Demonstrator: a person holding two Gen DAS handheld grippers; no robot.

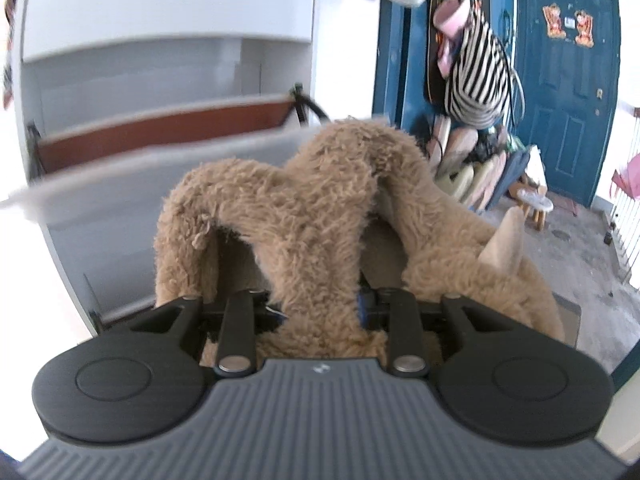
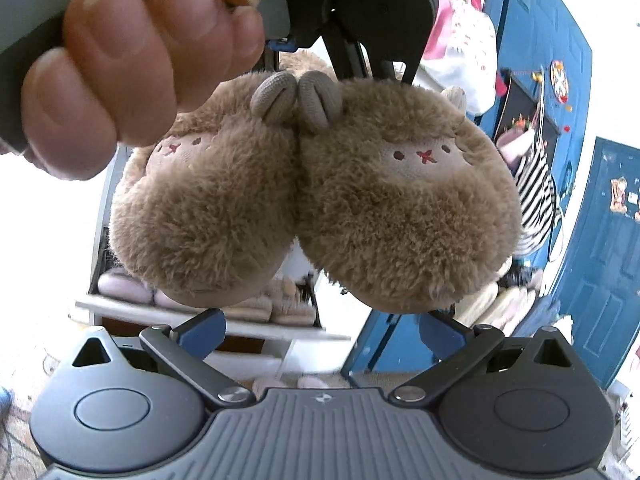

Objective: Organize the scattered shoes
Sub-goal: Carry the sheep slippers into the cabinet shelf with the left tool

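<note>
Carrying step: left tongs (image 1: 320,308) clamped on 2 slippers (image 1: 312,208); right tongs (image 2: 320,330) wide open, empty, just below; next, into open cabinet (image 1: 160,136) ahead

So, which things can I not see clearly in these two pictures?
- Left gripper pads: left wrist view, buried in the fur of the brown slippers.
- Slipper soles: both views, turned away from the cameras.
- Open shoe cabinet: left wrist view, its tilted shelf is blurred, contents unreadable.
- Pale slippers on the rack below: right wrist view, blurred and partly covered by the brown pair.
- Right gripper: fingertips partly covered by the slippers.
</note>
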